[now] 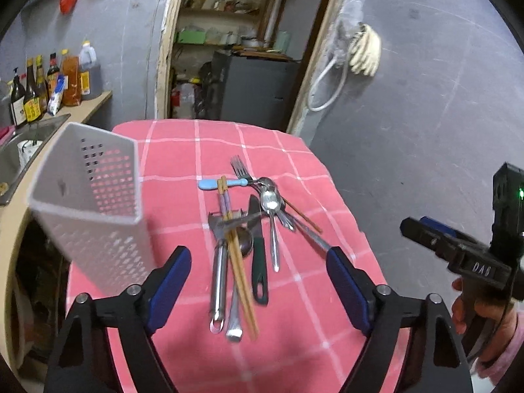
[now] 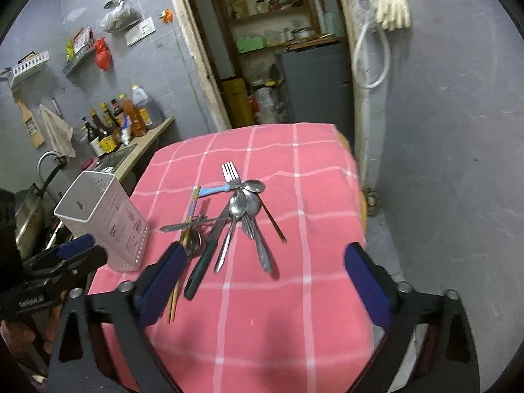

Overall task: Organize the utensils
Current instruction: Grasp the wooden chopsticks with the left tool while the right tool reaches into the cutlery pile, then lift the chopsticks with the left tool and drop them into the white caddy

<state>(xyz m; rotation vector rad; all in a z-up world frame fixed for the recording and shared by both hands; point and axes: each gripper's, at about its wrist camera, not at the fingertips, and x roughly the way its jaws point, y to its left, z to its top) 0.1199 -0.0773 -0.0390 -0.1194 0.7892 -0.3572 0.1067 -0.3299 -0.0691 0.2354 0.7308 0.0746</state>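
Pink checked cloth covers the worktop (image 2: 304, 294), and the utensils (image 2: 229, 219) lie heaped mid-cloth, right of the empty white holder (image 2: 104, 226). Left gripper (image 1: 258, 268) and right gripper (image 2: 265, 268) hover wide apart, holding nothing. Best pick one top spoon (image 2: 236, 203) by its handle.

Shiny metal, matt plastic and soft cloth ahead of the grippers

Between the left gripper's fingers lies a pink checked tablecloth (image 1: 294, 311), soft woven cloth with a matt nap. On it, the spoons (image 1: 270, 201) and fork (image 1: 239, 167) are polished, glossy metal; the chopsticks (image 1: 237, 262) look like smooth bare wood; the knife handle (image 1: 259, 271) is dark, slightly glossy plastic. Just left of the fingers, the utensil holder (image 1: 91, 203) is pale, perforated matt plastic. The finger pads (image 1: 172, 278) look like textured blue rubber.
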